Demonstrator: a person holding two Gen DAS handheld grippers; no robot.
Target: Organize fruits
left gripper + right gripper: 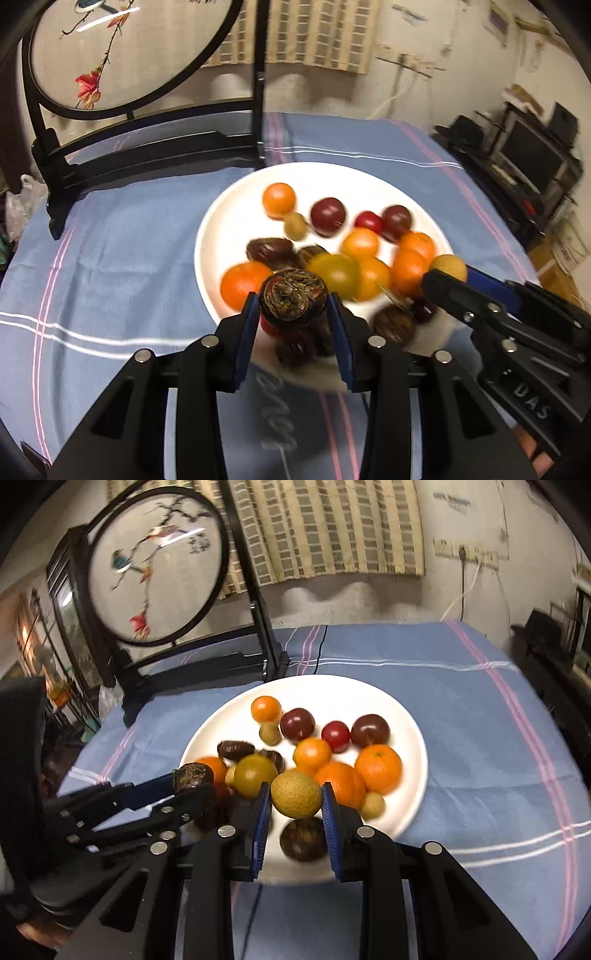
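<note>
1. Room bkgd: pale wall w/ a striped bamboo-like blind (325,528) at 12 o'clock; dark shelving w/ electronics (532,155) at 3 o'clock in left wrist view.
2. Counter under a blue cloth (480,716) w/ pink & white stripes fills the mid-frame in both views.
3. Round embroidered screen (159,565) in a black stand sits at 10 o'clock of the plate, on the far edge of the counter.
4. White plate (369,694) at centre of the counter, holding a mix of fruits: orange ones, dark red ones, one small red, olive-yellow ones, brown wrinkled dates.
5. Biggest fruit on the plate: orange mandarin (378,768), at 4 o'clock on the plate in right wrist view.
6. Right claw (295,808) clenched on a tan speckled round fruit (295,794); blue pads press it from both sides, above the plate's near edge at 6 o'clock.
7. Left claw (293,314) clenched on a dark brown wrinkled fruit (293,299), grasped at both sides, above the plate's 7 o'clock rim.
8. Both claws sit side by side, near each other but apart; each shows in the other's view.
9. Dark round fruit (303,838) lies on the plate just below the right claw's load.
</note>
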